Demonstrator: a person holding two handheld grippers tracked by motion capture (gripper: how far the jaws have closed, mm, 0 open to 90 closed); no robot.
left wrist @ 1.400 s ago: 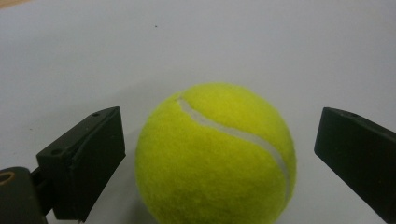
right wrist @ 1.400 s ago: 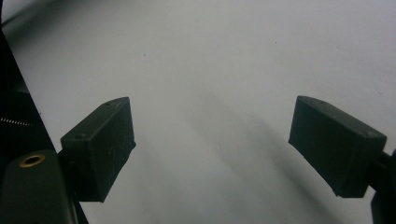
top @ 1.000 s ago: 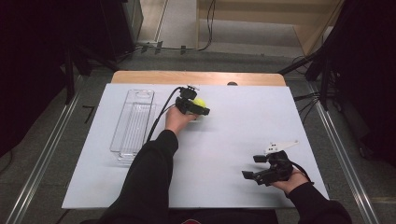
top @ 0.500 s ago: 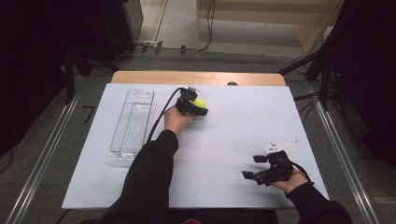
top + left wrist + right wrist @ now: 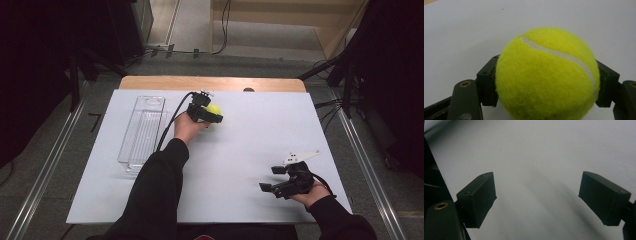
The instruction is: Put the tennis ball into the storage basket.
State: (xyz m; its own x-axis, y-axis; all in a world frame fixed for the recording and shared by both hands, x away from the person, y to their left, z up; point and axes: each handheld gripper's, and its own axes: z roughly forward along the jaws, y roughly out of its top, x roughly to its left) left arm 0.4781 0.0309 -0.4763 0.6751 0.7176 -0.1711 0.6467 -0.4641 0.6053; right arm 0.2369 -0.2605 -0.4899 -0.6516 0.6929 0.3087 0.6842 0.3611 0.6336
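High view: the person's left gripper (image 5: pixel 214 116) stands on the far middle of the white tabletop (image 5: pixel 250 150), and its fingers have just closed around a yellow tennis ball (image 5: pixel 214 109). Left gripper view: the ball (image 5: pixel 546 75) sits squarely between the two black fingers (image 5: pixel 486 82), whose pads press on its left and right flanks; its white seam curves across the upper face, and bare tabletop lies behind it. Whether the ball rests on the surface or is already raised off it cannot be told from these views.

To the left of the ball, near it but apart, a clear plastic bin (image 5: pixel 142 132) lies lengthwise on the tabletop; it appears to hold nothing. The right gripper (image 5: pixel 278 180) rests at the near right corner, well apart from both ball and bin. Right gripper view: its fingers (image 5: pixel 477 197) are spread wide with only tabletop between them.

Progress, as judged: the grasp is made, so the first step looks complete. Remaining, if the bin is the goal, are the lift, the carry leftward over the rim, and the release inside. The right gripper has no visible part in the work as yet.
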